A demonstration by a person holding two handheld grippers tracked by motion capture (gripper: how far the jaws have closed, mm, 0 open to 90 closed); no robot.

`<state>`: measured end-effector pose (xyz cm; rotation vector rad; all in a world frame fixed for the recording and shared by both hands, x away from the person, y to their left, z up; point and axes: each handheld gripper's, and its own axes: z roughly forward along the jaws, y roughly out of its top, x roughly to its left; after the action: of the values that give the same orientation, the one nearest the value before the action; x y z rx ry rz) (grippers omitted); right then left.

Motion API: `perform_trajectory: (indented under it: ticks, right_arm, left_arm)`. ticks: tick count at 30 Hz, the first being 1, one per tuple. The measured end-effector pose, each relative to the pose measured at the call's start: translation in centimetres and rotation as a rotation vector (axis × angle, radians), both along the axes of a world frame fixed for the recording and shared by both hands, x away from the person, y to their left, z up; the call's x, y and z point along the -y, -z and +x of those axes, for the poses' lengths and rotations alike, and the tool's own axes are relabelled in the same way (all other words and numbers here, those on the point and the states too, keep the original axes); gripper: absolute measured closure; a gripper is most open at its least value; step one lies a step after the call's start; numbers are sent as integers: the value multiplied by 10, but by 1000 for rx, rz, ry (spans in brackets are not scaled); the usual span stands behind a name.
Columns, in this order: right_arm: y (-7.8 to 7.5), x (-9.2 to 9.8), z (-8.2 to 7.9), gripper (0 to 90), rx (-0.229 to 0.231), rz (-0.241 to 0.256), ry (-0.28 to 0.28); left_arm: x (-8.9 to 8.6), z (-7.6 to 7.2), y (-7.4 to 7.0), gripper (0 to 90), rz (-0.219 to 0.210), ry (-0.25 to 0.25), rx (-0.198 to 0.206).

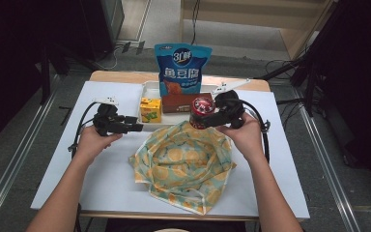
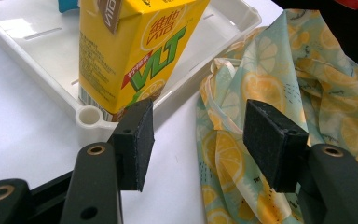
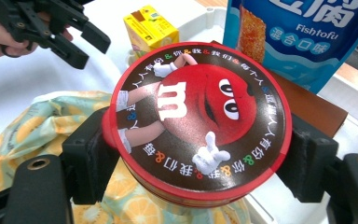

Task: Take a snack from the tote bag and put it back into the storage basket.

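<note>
From the high view, the red candy tub (image 1: 202, 112) sits gripped in the right gripper (image 1: 206, 120) above the far edge of the lemon-print bag (image 1: 186, 164); the jaws hide its side. The left gripper (image 1: 134, 128) holds nothing. 1 white tray (image 1: 147, 89) carries 1 yellow juice box (image 1: 150, 109), 1 brown box (image 1: 178, 102) and 1 blue snack pouch (image 1: 182, 68). The table (image 1: 101, 159) is white, the floor grey.

In the left gripper view, the jaws stand wide near the juice box (image 2: 135, 51), whose top is cut off.

In the right gripper view, both jaws press the tub (image 3: 198, 123); the pouch (image 3: 298, 37) is cut off.
</note>
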<state>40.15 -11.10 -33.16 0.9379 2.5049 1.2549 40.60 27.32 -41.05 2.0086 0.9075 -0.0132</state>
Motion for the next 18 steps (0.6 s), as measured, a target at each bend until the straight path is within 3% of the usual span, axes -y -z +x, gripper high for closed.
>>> perform_trajectory:
  ticks: [18]
  right_arm:
    - [15, 8, 31, 237, -23, -36, 45]
  left_arm:
    - [-6, -9, -1, 436, -27, 8, 11]
